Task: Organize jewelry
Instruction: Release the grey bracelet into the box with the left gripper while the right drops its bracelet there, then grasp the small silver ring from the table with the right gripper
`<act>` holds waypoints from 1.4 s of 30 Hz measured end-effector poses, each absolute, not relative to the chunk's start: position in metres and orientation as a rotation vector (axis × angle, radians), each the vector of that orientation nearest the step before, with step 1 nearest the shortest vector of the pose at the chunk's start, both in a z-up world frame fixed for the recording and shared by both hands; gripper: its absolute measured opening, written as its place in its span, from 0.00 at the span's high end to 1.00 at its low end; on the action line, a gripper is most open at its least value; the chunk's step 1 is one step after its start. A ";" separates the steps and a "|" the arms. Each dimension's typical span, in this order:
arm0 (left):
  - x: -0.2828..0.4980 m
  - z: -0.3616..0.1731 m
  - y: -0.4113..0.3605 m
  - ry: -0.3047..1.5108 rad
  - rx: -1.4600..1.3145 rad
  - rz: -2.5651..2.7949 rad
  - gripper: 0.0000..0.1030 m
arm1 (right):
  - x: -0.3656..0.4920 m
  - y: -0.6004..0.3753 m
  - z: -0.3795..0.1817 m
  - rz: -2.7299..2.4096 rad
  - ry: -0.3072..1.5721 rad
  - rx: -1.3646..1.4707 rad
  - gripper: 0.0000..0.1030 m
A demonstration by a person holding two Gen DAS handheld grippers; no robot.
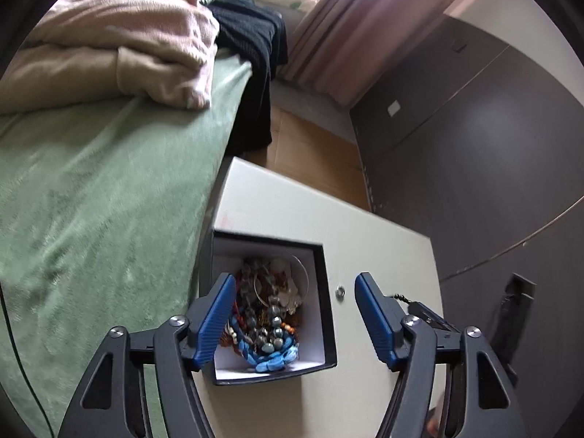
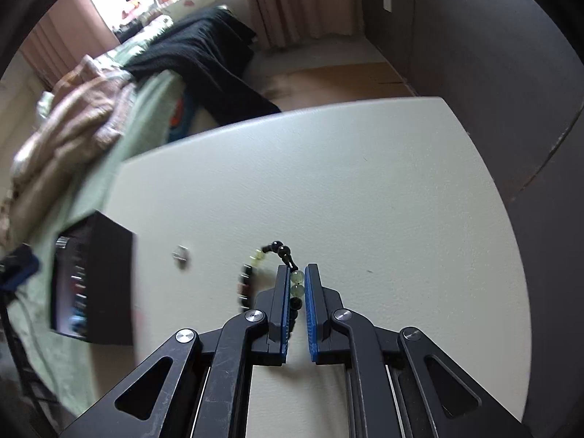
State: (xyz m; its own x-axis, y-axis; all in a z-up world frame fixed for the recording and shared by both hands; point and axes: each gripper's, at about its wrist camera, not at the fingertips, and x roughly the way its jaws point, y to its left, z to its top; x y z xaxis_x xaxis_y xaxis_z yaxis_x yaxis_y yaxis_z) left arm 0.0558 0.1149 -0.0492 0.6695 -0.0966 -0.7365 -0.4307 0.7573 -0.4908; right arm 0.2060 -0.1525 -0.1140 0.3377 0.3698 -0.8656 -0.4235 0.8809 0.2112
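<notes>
A black box (image 1: 326,306) with a white inside stands on the white table (image 1: 277,215) and holds a heap of beaded jewelry (image 1: 268,314) in blue, grey and orange. My left gripper (image 1: 294,284) is open above it, its left finger over the box's left edge. In the right wrist view my right gripper (image 2: 296,273) is shut on a bracelet of black and pale green beads (image 2: 277,255), which hangs to the left over the table (image 2: 365,182). The box (image 2: 102,284) shows blurred at the left.
A small silver ring (image 1: 340,291) lies on the table right of the box; it also shows in the right wrist view (image 2: 180,253). A green bed (image 1: 91,200) with pink and black bedding borders the table's left. Dark wardrobe doors (image 1: 492,146) stand on the right.
</notes>
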 end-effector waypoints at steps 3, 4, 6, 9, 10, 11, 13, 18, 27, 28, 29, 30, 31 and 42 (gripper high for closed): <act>0.054 -0.046 0.117 0.822 -0.709 0.211 0.33 | 0.197 -0.151 -0.092 0.608 1.062 0.025 0.91; 0.053 -0.047 0.119 0.822 -0.712 0.214 0.33 | 0.193 -0.150 -0.085 0.637 1.045 0.044 0.91; 0.052 -0.047 0.121 0.819 -0.720 0.223 0.33 | 0.183 -0.146 -0.072 0.701 1.016 0.077 0.91; 0.049 -0.043 0.125 0.801 -0.717 0.236 0.33 | 0.173 -0.135 -0.059 0.777 0.989 0.110 0.91; 0.047 -0.041 0.126 0.792 -0.715 0.245 0.33 | 0.169 -0.132 -0.055 0.801 0.981 0.123 0.91; 0.045 -0.039 0.128 0.782 -0.716 0.255 0.33 | 0.167 -0.128 -0.052 0.823 0.973 0.134 0.91; 0.041 -0.037 0.132 0.767 -0.722 0.266 0.33 | 0.159 -0.115 -0.046 0.871 0.961 0.156 0.91; 0.035 -0.033 0.145 0.732 -0.752 0.302 0.33 | 0.143 -0.076 -0.044 0.991 0.960 0.219 0.91; 0.046 -0.035 0.134 0.753 -0.727 0.273 0.33 | 0.150 -0.075 -0.063 0.908 1.010 0.223 0.33; 0.048 -0.035 0.132 0.756 -0.721 0.268 0.33 | 0.154 -0.080 -0.064 0.895 1.017 0.223 0.33; 0.051 -0.035 0.127 0.763 -0.709 0.259 0.33 | 0.158 -0.085 -0.064 0.884 1.023 0.225 0.33; 0.052 -0.035 0.125 0.766 -0.704 0.254 0.33 | 0.162 -0.092 -0.066 0.860 1.026 0.230 0.33; 0.056 -0.035 0.120 0.772 -0.694 0.243 0.33 | 0.164 -0.098 -0.065 0.843 1.026 0.231 0.33; 0.078 -0.044 0.100 0.841 -0.610 0.253 0.33 | 0.188 -0.123 -0.083 0.698 1.064 0.121 0.33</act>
